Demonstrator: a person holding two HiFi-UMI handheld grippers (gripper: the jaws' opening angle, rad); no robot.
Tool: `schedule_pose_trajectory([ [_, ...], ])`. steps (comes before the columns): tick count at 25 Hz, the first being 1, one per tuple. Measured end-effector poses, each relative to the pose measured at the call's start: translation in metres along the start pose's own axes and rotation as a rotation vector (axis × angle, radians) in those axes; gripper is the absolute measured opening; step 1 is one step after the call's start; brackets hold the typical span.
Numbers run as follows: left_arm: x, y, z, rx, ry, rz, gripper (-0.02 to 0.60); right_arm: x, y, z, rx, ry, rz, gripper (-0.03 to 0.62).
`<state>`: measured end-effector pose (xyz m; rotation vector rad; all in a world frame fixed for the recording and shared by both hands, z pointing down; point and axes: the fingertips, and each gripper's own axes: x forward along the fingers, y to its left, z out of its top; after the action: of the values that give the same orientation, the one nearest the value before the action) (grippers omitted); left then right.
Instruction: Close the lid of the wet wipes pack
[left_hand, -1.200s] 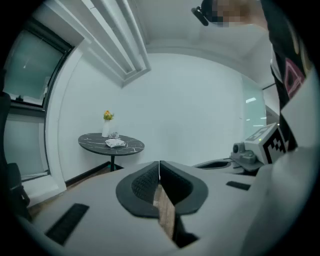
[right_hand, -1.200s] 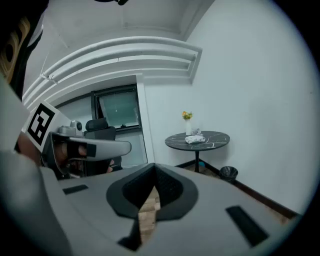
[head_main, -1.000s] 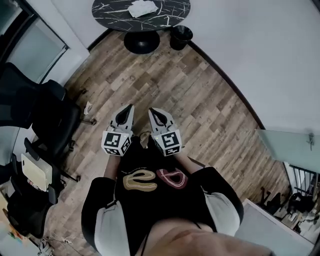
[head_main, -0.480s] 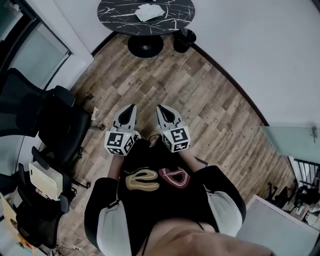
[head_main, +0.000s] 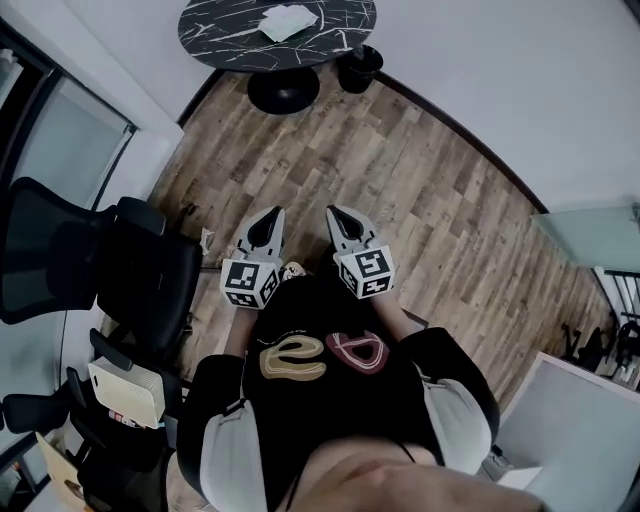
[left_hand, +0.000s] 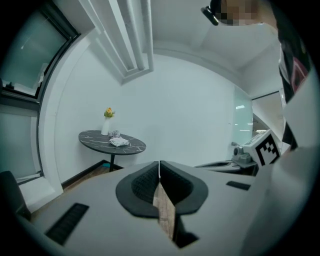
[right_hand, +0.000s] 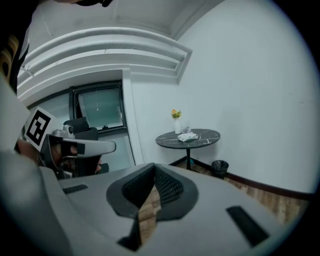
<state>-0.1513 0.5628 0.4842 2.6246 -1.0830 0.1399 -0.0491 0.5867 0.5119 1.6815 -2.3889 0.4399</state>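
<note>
Black stone veined with white is what the round table (head_main: 225, 42) looks like from here, and the wet wipes pack (head_main: 287, 19) lies pale on its top, away from the near edge and close to a small vase of flowers (left_hand: 107, 124). I am holding both tools well away from it, up by my chest over the wood floor. The left gripper (head_main: 271, 216) has its jaws pressed together on nothing, and the right gripper (head_main: 339, 216) is the same. At this range I cannot tell how the lid lies, so my first worry is reaching in and pressing the wrong spot. The pack looks soft and the tabletop smooth. I judge that a push from one side only would slide it toward the edge rather than snap the lid down, so the other tool should brace it. A careless swing near the vase could tip it, and on the way over the office chair (head_main: 110, 270) on my left and the bin (head_main: 358, 68) by the table's foot could catch me.
</note>
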Motion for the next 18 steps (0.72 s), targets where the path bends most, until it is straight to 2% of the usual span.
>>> schedule_pose_trajectory([
  [3,0.003,0.009,0.001,-0.017,-0.01,0.016,0.021,0.0,-0.01,-0.001,0.02,0.002,-0.036,0.011],
  [8,0.012,0.017,0.0,-0.021,-0.004,0.037,0.021,0.01,-0.032,0.007,-0.014,-0.003,-0.065,0.011],
  [18,0.066,0.058,0.006,-0.051,0.031,0.121,0.021,0.085,-0.078,0.033,-0.004,-0.001,0.016,0.011],
])
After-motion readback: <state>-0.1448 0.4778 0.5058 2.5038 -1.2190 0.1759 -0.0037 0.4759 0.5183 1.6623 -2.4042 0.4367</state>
